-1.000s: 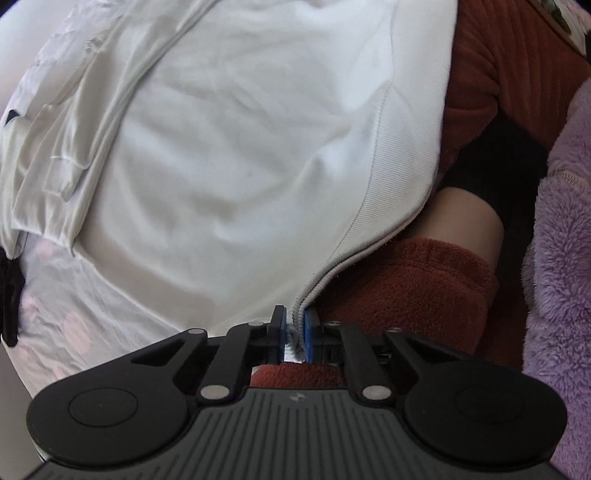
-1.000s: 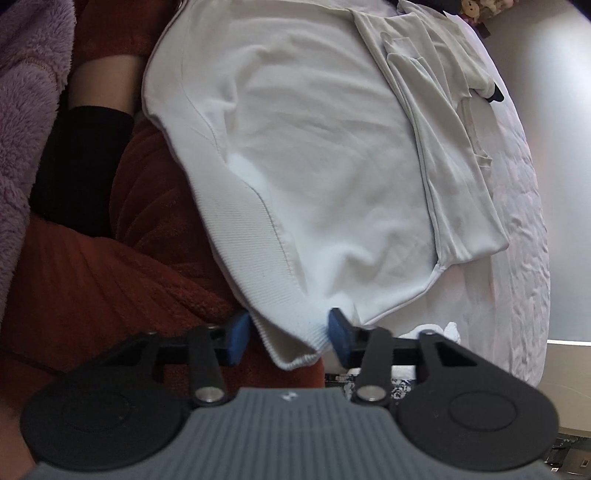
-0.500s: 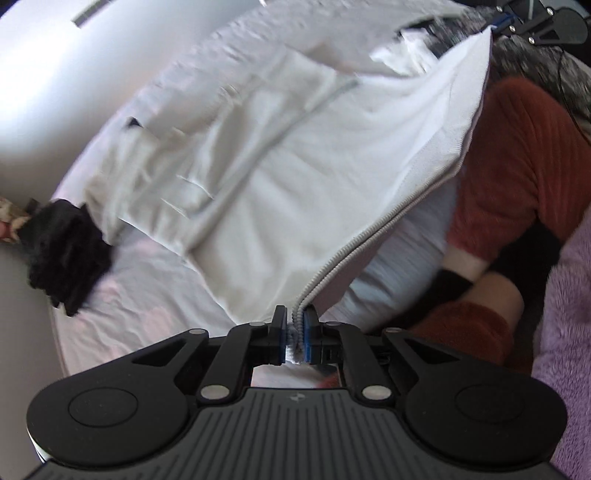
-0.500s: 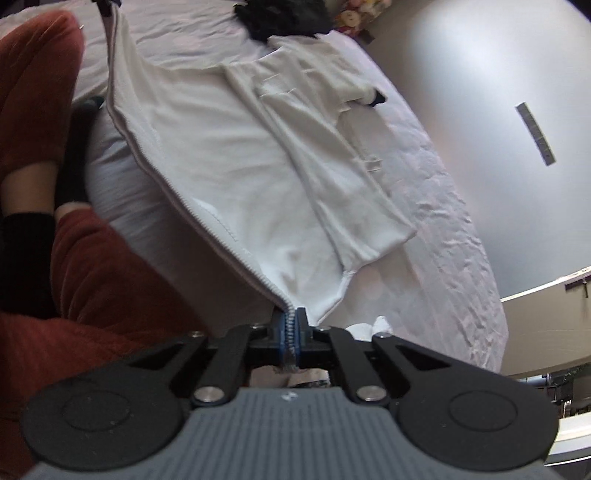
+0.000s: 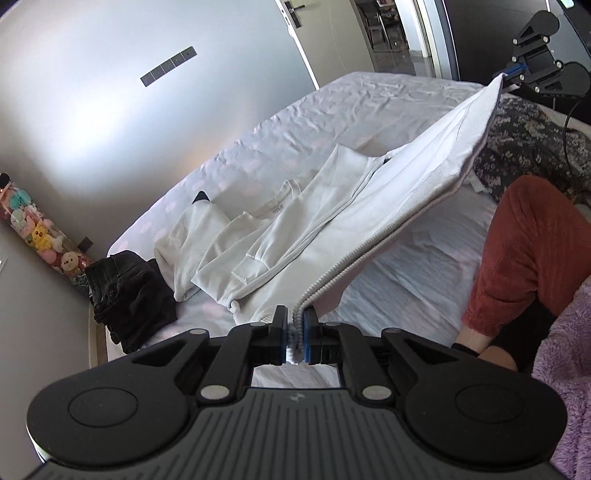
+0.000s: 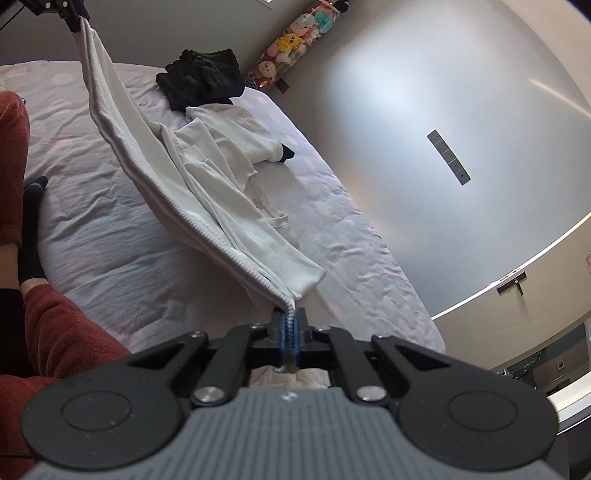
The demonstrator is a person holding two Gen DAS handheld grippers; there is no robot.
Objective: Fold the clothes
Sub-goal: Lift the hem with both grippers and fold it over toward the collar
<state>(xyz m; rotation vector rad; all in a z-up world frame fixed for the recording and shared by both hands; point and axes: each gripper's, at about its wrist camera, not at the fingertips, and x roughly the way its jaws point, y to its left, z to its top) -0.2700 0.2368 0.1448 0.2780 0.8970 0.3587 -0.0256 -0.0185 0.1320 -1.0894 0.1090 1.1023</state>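
Observation:
A white sweatshirt [image 5: 354,218] lies partly on the bed, its ribbed hem lifted and stretched taut between my two grippers. My left gripper [image 5: 294,334] is shut on one hem corner. My right gripper [image 6: 290,339] is shut on the other hem corner; it also shows in the left wrist view [image 5: 511,72] at the top right. The left gripper shows in the right wrist view [image 6: 75,20] at the top left. The sweatshirt [image 6: 207,177] has its sleeves folded over its body, which rests on the sheet.
The bed [image 5: 332,110] has a pale wrinkled sheet. A black garment pile [image 5: 129,295] lies by the far corner; it also shows in the right wrist view [image 6: 201,77]. The person's rust-red trouser legs [image 5: 524,243] are on the near side. A floral dark cloth [image 5: 532,147] lies at the right. Plush toys [image 5: 37,232] stand by the wall.
Both grippers have risen and pulled apart, lifting the hem off the bed and stretching it taut. The right gripper, open a second ago, has shut on the hem.

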